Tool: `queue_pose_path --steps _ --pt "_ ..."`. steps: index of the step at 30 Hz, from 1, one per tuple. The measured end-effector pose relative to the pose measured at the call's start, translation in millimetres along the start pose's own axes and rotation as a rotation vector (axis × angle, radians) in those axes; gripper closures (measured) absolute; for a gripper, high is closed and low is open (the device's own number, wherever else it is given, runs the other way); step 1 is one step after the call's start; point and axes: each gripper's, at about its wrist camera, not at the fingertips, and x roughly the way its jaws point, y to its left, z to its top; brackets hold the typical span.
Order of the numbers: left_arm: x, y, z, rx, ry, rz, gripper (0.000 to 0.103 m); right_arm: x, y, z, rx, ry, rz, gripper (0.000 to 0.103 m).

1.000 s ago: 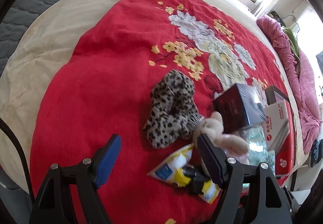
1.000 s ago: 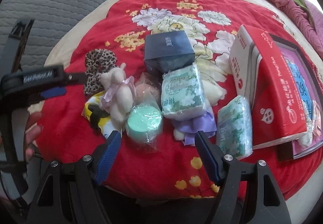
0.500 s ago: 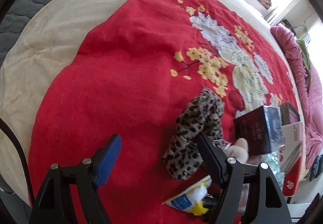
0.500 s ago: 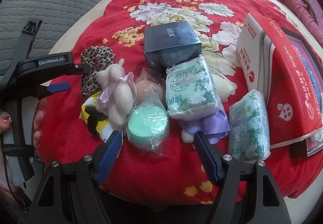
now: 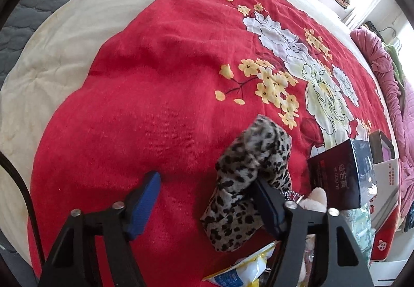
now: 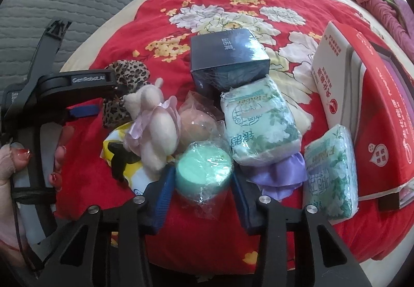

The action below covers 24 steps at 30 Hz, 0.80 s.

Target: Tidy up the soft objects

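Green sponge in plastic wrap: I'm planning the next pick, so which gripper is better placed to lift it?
Right. The right gripper straddles the green wrapped sponge, jaws closing on it. The left gripper is over by the leopard-print cloth, away from the sponge.

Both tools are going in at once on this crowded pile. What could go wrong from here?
1. The right tool is closing around the green puff in loose crinkly plastic; the pads may catch only wrap and it could slip.
2. The left tool is closing, but the leopard scrunchie sits against one finger, off centre; it may get pushed, not gripped.
3. The plush leans close by; lifting could topple it.
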Motion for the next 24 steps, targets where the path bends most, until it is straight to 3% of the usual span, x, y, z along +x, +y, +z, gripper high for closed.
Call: queue_pose_path --steps 3,5,11,14,24 --pt "-1.8 0.2 0.7 0.000 -0.013 0.005 0.051 -4.3 -3.5 -0.9 0.009 -0.009 -0.001 0.060" --pt "-2.9 0.3 1.0 0.002 -0.018 0.003 0.066 -8.9 -6.2 -1.5 0.016 -0.013 0.002 0.060" --pt "-3.2 11.7 0.8 -0.050 -0.012 -0.075 0.090 -19.1 -7.2 -3.8 0.016 -0.029 0.005 0.060" --pt "-6.5 16.3 -1.5 -0.068 -0.012 -0.093 0.092 -24.6 -5.2 -4.5 0.009 -0.039 0.008 0.060" --pt "-46.1 13.5 -16.6 -0.028 -0.060 -0.033 0.092 -39.8 0.0 -4.9 0.005 -0.080 0.023 0.060"
